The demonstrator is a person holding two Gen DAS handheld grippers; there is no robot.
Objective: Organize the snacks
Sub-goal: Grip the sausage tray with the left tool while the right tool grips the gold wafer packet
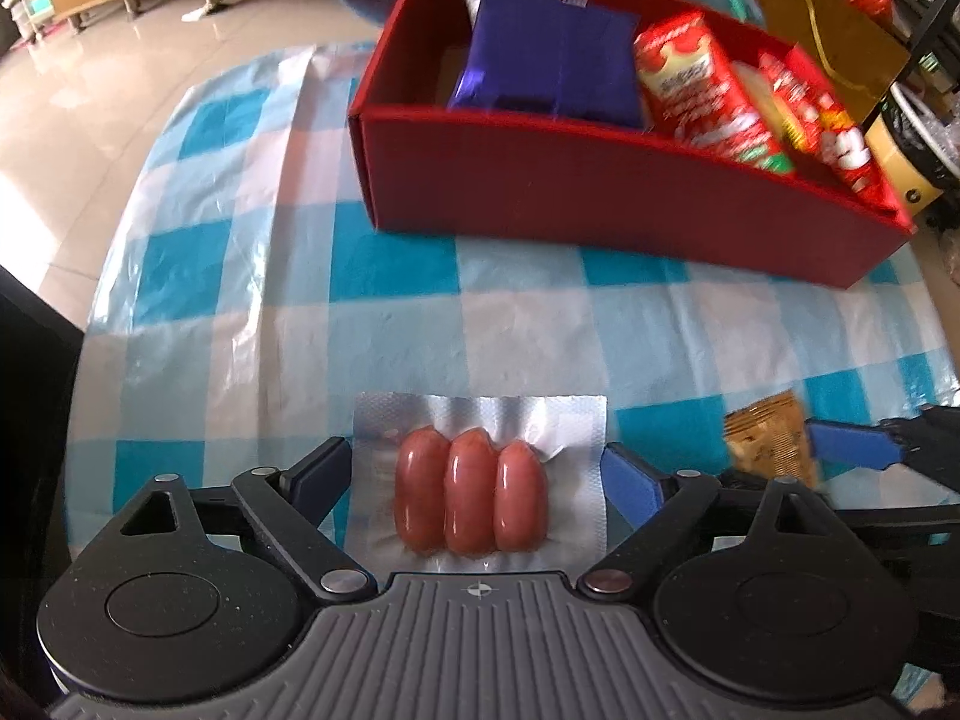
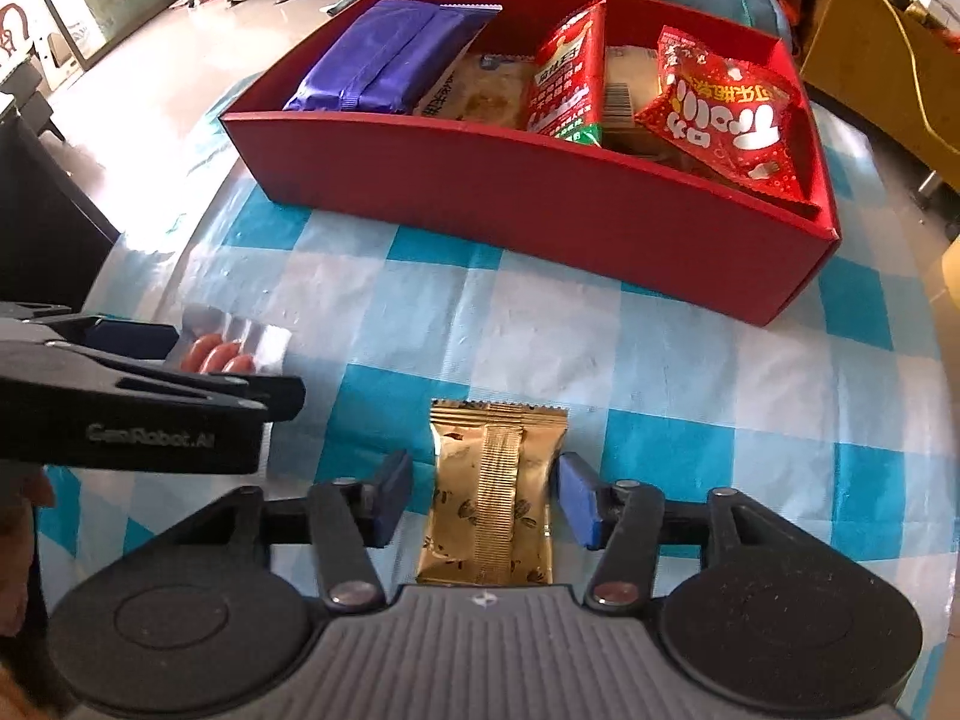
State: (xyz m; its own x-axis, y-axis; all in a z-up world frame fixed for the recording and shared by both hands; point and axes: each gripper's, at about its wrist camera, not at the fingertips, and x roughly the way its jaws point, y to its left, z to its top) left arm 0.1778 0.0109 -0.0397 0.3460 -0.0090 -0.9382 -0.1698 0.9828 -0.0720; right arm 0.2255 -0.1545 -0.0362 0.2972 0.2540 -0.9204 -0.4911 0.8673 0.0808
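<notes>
A clear vacuum pack of three pink sausages (image 1: 474, 495) lies on the checked tablecloth between the open fingers of my left gripper (image 1: 477, 477); the pads stand at its two side edges. A gold snack packet (image 2: 492, 495) lies between the open fingers of my right gripper (image 2: 483, 501), apart from both pads. The red box (image 2: 540, 198) stands beyond both, holding a purple bag (image 2: 384, 60), red packets (image 2: 726, 120) and others. The left gripper (image 2: 198, 360) and sausage pack (image 2: 225, 354) show at the right wrist view's left.
The blue-and-white checked cloth (image 1: 372, 276) covers a small table whose edges drop to the floor at left and right. A dark object (image 2: 36, 204) stands at the left. Shelves and cardboard boxes (image 1: 828, 30) lie behind the red box (image 1: 600, 204).
</notes>
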